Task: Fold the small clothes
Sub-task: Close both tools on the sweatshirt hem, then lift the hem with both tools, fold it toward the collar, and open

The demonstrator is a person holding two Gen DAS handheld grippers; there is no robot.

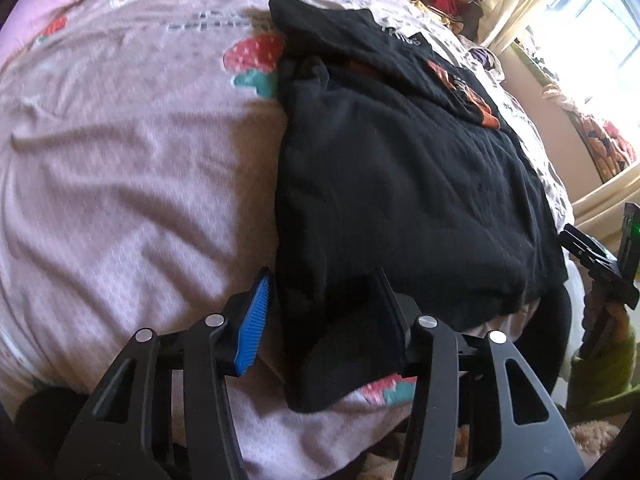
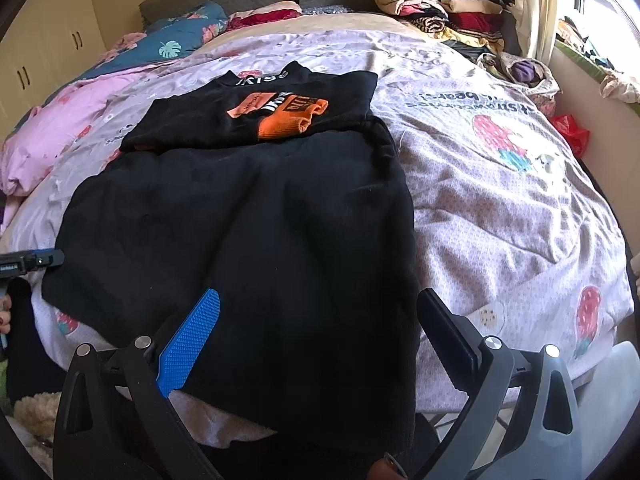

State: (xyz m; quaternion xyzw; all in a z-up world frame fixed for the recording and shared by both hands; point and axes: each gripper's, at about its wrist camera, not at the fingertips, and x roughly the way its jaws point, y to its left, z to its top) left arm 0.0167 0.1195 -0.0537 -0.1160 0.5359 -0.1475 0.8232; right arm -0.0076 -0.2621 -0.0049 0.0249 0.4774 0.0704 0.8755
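Observation:
A black garment (image 2: 256,216) lies spread on the bed, its near edge hanging over the bed's front edge. It also shows in the left wrist view (image 1: 400,184). A folded black top with an orange print (image 2: 276,112) lies on its far end. My left gripper (image 1: 320,320) is open, its jaws on either side of the garment's near left corner. My right gripper (image 2: 320,328) is open, its jaws wide on either side of the garment's near right edge. The cloth lies loose between both pairs of fingers.
The bed has a pale pink strawberry-print cover (image 2: 500,184). Stacks of folded clothes (image 2: 440,8) sit at the far right corner. Pillows (image 2: 180,36) lie at the headboard. A window (image 2: 600,0) is at the right. A red bag (image 2: 570,130) lies beside the bed.

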